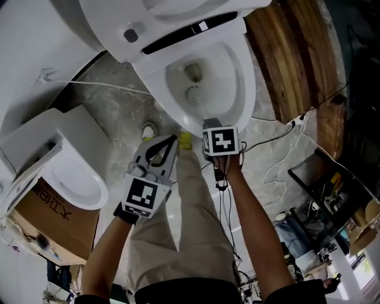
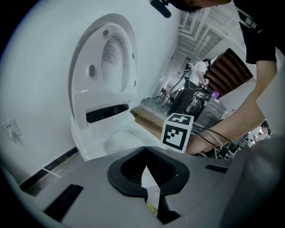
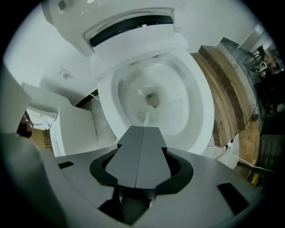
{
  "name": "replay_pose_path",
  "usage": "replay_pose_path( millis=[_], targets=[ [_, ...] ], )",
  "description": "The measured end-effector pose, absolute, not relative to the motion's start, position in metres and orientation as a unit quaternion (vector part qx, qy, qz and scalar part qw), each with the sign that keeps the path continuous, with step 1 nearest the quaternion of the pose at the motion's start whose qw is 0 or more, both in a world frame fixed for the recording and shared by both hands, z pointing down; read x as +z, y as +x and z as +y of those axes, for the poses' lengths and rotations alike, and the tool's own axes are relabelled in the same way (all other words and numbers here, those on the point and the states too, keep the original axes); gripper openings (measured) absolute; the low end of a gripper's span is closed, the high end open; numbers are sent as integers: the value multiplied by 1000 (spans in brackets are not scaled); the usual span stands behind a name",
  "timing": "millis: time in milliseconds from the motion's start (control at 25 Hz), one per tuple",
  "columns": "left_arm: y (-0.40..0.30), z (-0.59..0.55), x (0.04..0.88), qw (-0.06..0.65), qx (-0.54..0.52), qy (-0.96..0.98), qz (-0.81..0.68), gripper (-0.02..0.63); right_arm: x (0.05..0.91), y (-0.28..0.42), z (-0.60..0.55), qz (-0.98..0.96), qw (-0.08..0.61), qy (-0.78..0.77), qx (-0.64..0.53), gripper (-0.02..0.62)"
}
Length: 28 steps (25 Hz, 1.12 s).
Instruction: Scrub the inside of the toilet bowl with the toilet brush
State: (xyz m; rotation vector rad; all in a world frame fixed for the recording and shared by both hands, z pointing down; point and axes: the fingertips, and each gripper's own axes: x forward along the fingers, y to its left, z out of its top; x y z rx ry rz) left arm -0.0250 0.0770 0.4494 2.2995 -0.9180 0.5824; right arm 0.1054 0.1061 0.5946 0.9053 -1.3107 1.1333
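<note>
Left gripper [image 1: 176, 141]: lower centre-left of the head view. Its jaws are pressed together at the tips and grasp nothing. It is held short of the bowl.
Right gripper [image 3: 143, 128]: jaws are clenched on the toilet brush handle and cover nearly all of it. In the head view its marker cube hides the tips.
Toilet brush [image 3: 146, 116]: only a short white stub and the pale head show, down inside the bowl beside the drain hole. The bristles are hard to make out against the white.
Toilet bowl [image 1: 244, 89]: upper centre of the head view, seat raised.
Lid [image 1: 113, 15]: cut off by the top edge.
Wooden boards [image 1: 294, 53]: upper right, beside the bowl, partly out of frame.
</note>
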Motion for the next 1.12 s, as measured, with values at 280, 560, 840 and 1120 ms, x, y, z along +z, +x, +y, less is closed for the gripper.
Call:
replay_pose_path(
  millis=[280,560,840,1120],
  targets=[
    [-40,69,456,300,223,856,-357,18,595,73,83,-572,525,393,493,172],
    [-37,63,456,302,222,855,-358,17,597,63,56,-582,501,390,508,172],
    [-35,63,461,307,224,853,-357,17,602,57,33,-597,496,390,495,172],
    [-35,59,456,304,231,852,-359,17,602,63,9,-625,482,388,477,170]
  ],
)
